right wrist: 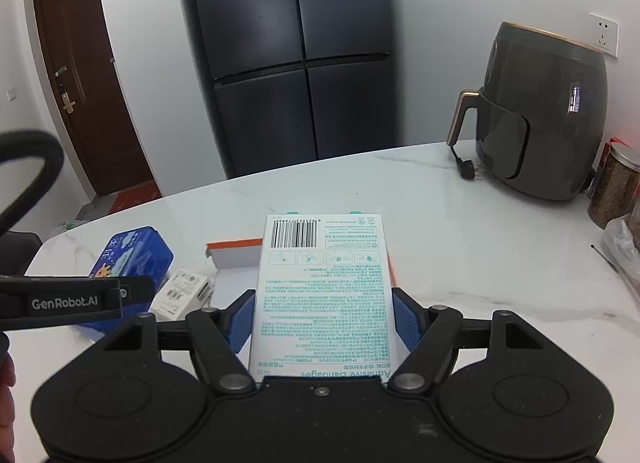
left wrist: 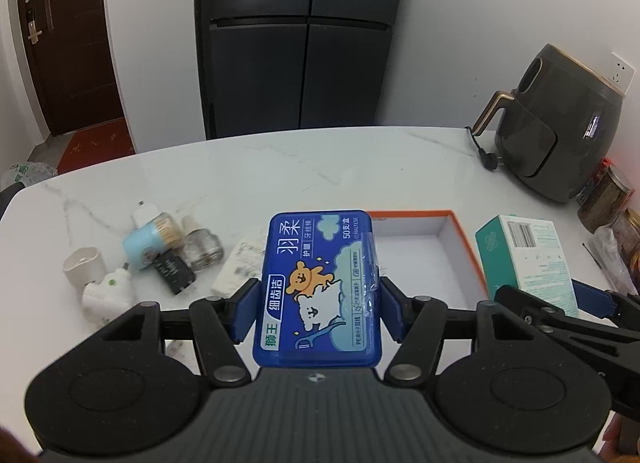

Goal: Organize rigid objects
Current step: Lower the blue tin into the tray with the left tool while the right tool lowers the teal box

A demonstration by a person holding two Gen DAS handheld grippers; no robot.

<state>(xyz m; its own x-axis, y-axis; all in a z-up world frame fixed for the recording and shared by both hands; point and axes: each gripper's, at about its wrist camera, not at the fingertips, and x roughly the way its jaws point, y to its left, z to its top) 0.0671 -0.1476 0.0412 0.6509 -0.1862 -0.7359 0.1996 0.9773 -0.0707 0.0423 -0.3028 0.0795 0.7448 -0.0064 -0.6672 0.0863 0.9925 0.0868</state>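
My left gripper [left wrist: 318, 313] is shut on a blue dental-floss box [left wrist: 318, 287] with a bear picture, held above the white marble table [left wrist: 280, 171] just left of an open orange-rimmed white box [left wrist: 424, 259]. My right gripper [right wrist: 324, 317] is shut on a white and teal adhesive bandage box [right wrist: 324, 291], held over the same orange-rimmed box [right wrist: 236, 253]. The blue box also shows in the right wrist view [right wrist: 132, 259], and the bandage box in the left wrist view [left wrist: 528, 259].
On the table's left lie a light blue plug-in device [left wrist: 140, 247], a small glass bottle [left wrist: 202, 245], a white cup [left wrist: 84, 267], a white plug [left wrist: 108, 293], a black adapter [left wrist: 172, 271] and a small white carton [left wrist: 236, 267]. An air fryer [left wrist: 556, 123] and jars [left wrist: 608, 199] stand at the right.
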